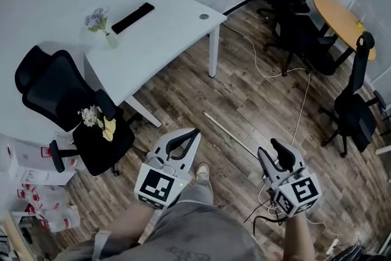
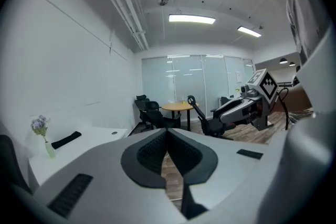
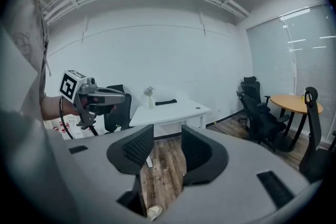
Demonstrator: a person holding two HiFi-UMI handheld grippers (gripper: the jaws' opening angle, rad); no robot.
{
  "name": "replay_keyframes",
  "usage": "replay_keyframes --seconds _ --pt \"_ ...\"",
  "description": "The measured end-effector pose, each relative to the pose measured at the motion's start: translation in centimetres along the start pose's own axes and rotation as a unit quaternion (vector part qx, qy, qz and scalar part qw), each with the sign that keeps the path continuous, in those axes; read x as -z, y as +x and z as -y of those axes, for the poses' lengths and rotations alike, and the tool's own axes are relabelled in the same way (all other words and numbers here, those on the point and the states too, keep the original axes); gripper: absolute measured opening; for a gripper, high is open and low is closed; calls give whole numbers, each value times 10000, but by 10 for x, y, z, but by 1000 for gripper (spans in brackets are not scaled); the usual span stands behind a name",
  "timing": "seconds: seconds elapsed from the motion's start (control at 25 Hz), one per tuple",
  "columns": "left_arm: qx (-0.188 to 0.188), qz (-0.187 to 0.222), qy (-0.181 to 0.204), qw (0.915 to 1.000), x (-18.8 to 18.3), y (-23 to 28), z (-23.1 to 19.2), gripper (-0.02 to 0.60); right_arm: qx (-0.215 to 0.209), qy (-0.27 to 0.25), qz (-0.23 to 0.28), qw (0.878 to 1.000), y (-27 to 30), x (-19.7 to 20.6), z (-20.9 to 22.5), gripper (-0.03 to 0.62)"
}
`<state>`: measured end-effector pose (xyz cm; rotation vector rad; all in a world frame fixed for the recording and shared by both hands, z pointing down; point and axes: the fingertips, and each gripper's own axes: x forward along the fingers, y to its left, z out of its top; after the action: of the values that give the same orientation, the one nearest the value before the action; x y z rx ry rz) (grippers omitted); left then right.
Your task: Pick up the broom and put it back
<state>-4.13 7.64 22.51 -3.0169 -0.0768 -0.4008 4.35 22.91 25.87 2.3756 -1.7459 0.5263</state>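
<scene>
The broom [image 1: 227,130] lies on the wooden floor as a thin pale stick, running diagonally between my two grippers in the head view. Its lower end passes out of sight behind the right gripper, and no brush head shows. My left gripper [image 1: 195,131] hangs above the floor to the left of the stick, its fingertips meeting with nothing between them [image 2: 167,131]. To the right, near the stick's lower end, my right gripper [image 1: 266,146] stands open, with bare floor seen through the gap [image 3: 168,131]. Neither gripper touches the broom.
A white desk [image 1: 165,33] with a flower vase [image 1: 101,24] and a black bar [image 1: 132,18] stands ahead. A black chair [image 1: 73,113] is at the left, boxes [image 1: 30,180] beyond it. More chairs [image 1: 293,15], a round wooden table [image 1: 342,18] and a floor cable [image 1: 302,107] are at the right.
</scene>
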Motion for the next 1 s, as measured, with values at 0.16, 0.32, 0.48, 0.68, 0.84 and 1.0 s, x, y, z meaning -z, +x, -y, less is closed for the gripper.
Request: replay_keyframes --seconds 0.16,0.32,0.48,0.68,0.84,1.0 --pt "23 -397 -174 9991 34 33 -39 18 -68 168 -524 9985 65 21 24 186" --pt "86 -757 -373 9964 71 58 -66 18 -106 242 -1074 9939 118 51 45 193" --pt "52 -1085 -551 9926 113 83 -83 18 -221 286 -1571 9869 158 88 61 196" --pt "-119 -1569 -784 9844 167 109 -99 18 -478 339 -2203 9737 205 144 78 198" --pt "-292 -1932 -933 9763 206 131 -116 18 -712 411 -2696 9595 251 201 100 198" --pt "-658 -2035 -1209 9693 238 152 -122 18 -1082 205 -3209 9407 289 257 124 198"
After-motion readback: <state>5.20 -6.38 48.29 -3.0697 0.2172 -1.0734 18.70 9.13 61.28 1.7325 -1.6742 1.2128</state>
